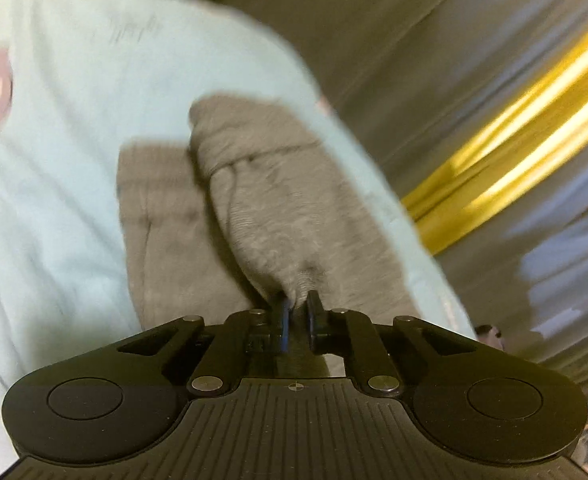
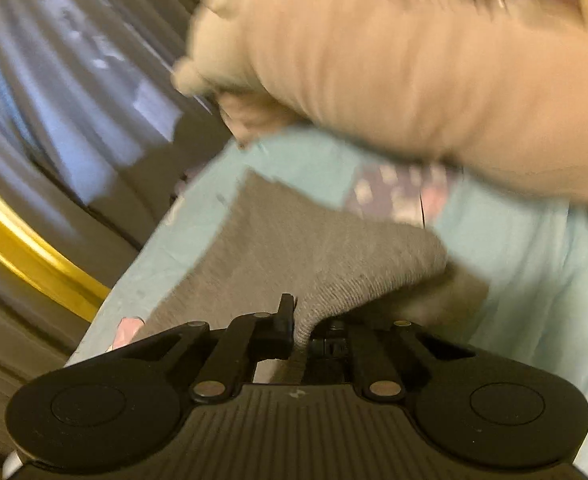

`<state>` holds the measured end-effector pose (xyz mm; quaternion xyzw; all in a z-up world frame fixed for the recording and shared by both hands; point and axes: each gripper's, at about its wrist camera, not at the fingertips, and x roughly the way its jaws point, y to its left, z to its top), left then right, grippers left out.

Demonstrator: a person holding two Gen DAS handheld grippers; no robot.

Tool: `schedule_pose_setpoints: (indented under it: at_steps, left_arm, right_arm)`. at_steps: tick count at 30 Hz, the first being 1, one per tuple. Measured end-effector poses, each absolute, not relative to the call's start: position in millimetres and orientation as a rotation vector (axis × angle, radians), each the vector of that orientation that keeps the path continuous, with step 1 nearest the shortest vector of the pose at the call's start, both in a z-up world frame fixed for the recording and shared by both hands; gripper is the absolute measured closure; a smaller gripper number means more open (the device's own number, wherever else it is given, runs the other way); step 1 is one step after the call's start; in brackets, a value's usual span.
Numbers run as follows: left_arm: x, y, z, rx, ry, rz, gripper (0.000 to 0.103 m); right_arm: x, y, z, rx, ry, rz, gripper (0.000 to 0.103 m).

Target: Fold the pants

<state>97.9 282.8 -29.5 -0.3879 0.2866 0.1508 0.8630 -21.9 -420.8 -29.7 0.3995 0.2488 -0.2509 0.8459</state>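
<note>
The biggest thing I saw was the pale mint-green bedsheet, smooth cotton with a pinkish printed patch near one edge, spread beneath everything in both wrist views. Beyond its edge ran a grey-brown floor and a shiny yellow band, both badly smeared by motion blur.

On the sheet lay the grey knitted pants, soft ribbed fabric. In the left wrist view I saw part of them lying flat on the sheet while another fold rose up from it towards my camera. In the right wrist view a flat grey panel rested on the sheet and a rounded fold climbed from it to the fingers.

Across the top of the right wrist view stretched a beige sleeved arm, blurred, passing above the pants; I could not tell what its hand was doing.

My left gripper had its jaws pinched tight on a bunched ridge of the grey fabric, one finger carrying a blue pad. My right gripper was likewise clamped on the pants; the cloth wrapped over and hid one finger, leaving only the other black finger showing, pressed against the knit.
</note>
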Motion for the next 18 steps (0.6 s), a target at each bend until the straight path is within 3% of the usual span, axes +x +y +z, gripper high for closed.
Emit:
schedule_pose_setpoints:
  at_steps: [3, 6, 8, 10, 13, 14, 18]
  left_arm:
    - [85.3, 277.9, -28.1, -0.737, 0.591, 0.317, 0.093]
    - [83.4, 276.2, -46.8, -0.715, 0.687, 0.395, 0.090]
    - [78.4, 277.1, -51.7, -0.694, 0.703, 0.415, 0.079]
    - [78.2, 269.8, -41.7, -0.632, 0.681, 0.441, 0.077]
    - [70.3, 254.2, -22.0, -0.522, 0.650, 0.487, 0.050]
    - [66.8, 248.2, -15.0, -0.494, 0.628, 0.498, 0.042]
    - [51.3, 219.6, 3.5, -0.403, 0.570, 0.467, 0.027]
  right_arm:
    - [-29.3, -418.8, -20.3, 0.795, 0.501, -0.535, 0.097]
    - [-23.1, -420.0, -37.3, 0.735, 0.653, -0.571, 0.096]
    - [-19.2, -419.4, -51.5, 0.700, 0.756, -0.603, 0.095]
    - [-25.3, -422.7, -47.4, 0.723, 0.740, -0.632, 0.090]
    - [-36.8, -429.7, -36.8, 0.737, 0.675, -0.652, 0.073]
    - [-41.6, -432.7, -34.4, 0.736, 0.665, -0.687, 0.072]
    - [-59.3, -443.4, -37.0, 0.811, 0.629, -0.750, 0.072]
